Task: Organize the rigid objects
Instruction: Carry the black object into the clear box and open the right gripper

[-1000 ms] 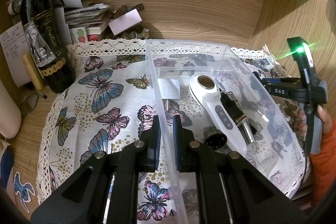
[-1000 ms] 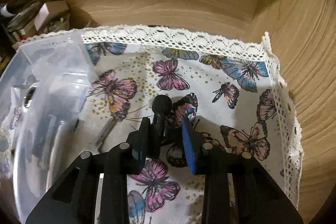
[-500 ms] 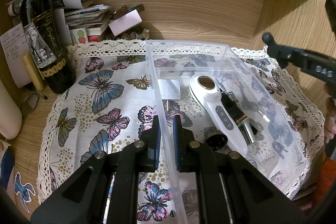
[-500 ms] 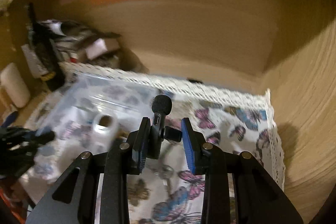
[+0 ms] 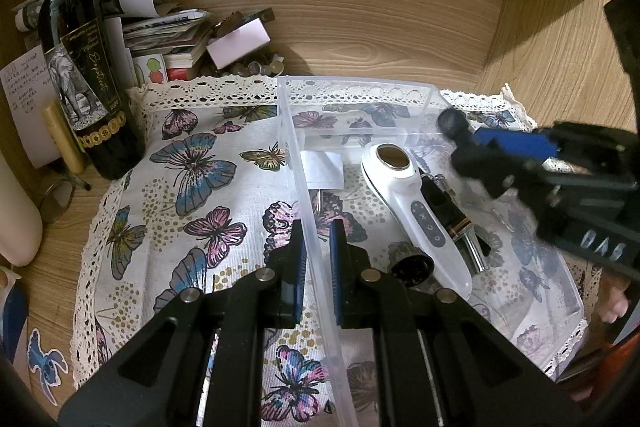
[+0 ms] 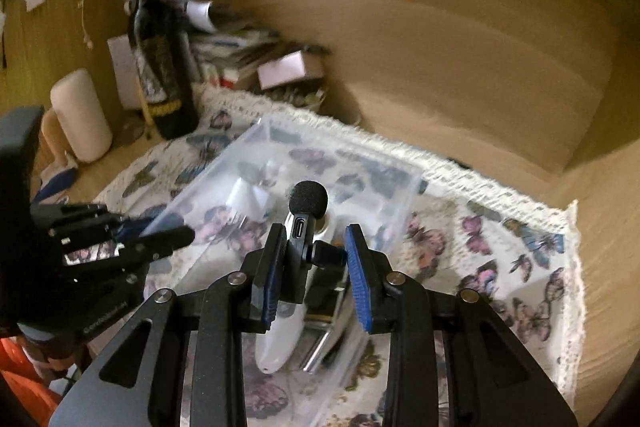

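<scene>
Over clear bin [image 5: 360,83] | right gripper [image 6: 316,259] arrived | microphone [image 6: 306,211] lifted off cloth

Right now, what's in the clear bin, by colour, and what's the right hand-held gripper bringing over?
White: 1, the handheld device
Black: 2, a black-and-chrome piece beside it and a round cap
Carried by the right hand-held gripper: 1, a small black mic
Total: 4, counting the mic, in or over the bin. Anything under the device is hidden.
</scene>
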A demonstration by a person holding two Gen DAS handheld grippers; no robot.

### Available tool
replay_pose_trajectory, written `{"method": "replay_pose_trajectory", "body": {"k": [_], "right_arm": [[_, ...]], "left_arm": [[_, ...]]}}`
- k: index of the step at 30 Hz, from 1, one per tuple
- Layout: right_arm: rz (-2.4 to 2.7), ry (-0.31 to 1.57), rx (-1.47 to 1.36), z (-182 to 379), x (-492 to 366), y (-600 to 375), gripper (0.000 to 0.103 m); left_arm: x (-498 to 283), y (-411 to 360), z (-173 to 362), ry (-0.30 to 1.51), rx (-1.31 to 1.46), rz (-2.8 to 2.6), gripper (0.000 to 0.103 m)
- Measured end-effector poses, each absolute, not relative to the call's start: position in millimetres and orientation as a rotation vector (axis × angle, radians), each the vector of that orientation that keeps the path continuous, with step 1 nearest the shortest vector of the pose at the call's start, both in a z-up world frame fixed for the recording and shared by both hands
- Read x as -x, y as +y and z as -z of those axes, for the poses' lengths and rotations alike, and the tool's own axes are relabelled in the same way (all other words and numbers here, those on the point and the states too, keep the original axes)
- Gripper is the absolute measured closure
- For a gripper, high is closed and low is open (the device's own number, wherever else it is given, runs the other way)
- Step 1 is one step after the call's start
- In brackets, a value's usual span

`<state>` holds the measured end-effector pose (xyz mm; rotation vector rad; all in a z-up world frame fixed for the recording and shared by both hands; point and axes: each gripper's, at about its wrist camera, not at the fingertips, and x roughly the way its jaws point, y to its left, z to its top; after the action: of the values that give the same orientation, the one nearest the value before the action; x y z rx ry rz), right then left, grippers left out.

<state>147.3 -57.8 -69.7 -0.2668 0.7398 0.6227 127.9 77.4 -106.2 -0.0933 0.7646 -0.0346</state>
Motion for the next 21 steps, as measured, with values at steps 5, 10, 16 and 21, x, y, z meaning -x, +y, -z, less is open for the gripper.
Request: {"method": "replay_pose_trajectory", "body": {"k": [5, 10, 16, 21], "right_arm": [[-0.638, 0.782, 0.282, 81.0, -150.2, -51.1, 0.075], [-0.631, 0.777, 0.273, 77.7, -150.3, -55.7, 0.075], [-0.588, 0.738, 0.24, 64.9, -150.6, -75.0, 0.066], [-0.523, 0.715, 0.212, 55.3, -151.4, -99.6, 0.065]], "left_arm": [[-127.8, 77.3, 106.2, 0.765, 0.094, 0.035, 0.093], [-127.9, 77.5, 106.1, 0.765, 0.093, 0.035, 0.093], [-127.8, 77.4, 106.1, 0.765, 0.094, 0.034, 0.093], [-127.8, 77.0, 106.0, 0.765, 0.092, 0.034, 0.093]]}}
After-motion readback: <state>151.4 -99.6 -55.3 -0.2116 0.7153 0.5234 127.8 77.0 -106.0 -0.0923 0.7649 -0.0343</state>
